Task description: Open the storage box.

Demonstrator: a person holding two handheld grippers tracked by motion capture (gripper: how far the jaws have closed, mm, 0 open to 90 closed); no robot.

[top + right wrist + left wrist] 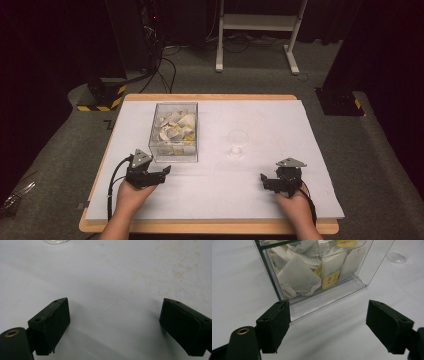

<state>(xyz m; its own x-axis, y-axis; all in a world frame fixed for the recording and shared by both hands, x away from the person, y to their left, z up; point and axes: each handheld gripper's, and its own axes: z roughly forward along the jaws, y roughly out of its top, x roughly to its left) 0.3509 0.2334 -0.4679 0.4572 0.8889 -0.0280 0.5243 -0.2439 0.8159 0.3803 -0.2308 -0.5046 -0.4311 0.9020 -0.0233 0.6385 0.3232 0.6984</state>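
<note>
A clear plastic box (175, 131) full of white tea bags with yellow tags stands on the white table cover, left of centre. A clear stemmed glass (237, 143) stands to its right. My left gripper (161, 172) rests on the table just in front of the box, open, with nothing between its jaws. In the left gripper view the box (317, 272) and its tea bags (298, 277) sit close ahead of the left gripper (337, 327), and the glass foot (396, 257) is at the upper right. My right gripper (265, 181) lies open and empty at the front right. The right gripper (115, 327) faces stained cover, glass foot (55, 241) at the top edge.
The white cover (270, 195) lies on a wooden table whose edge (210, 227) runs along the front. Beyond the table are a grey carpet, a white frame stand (260, 30), black stand bases with yellow-black tape (102, 97) and cables.
</note>
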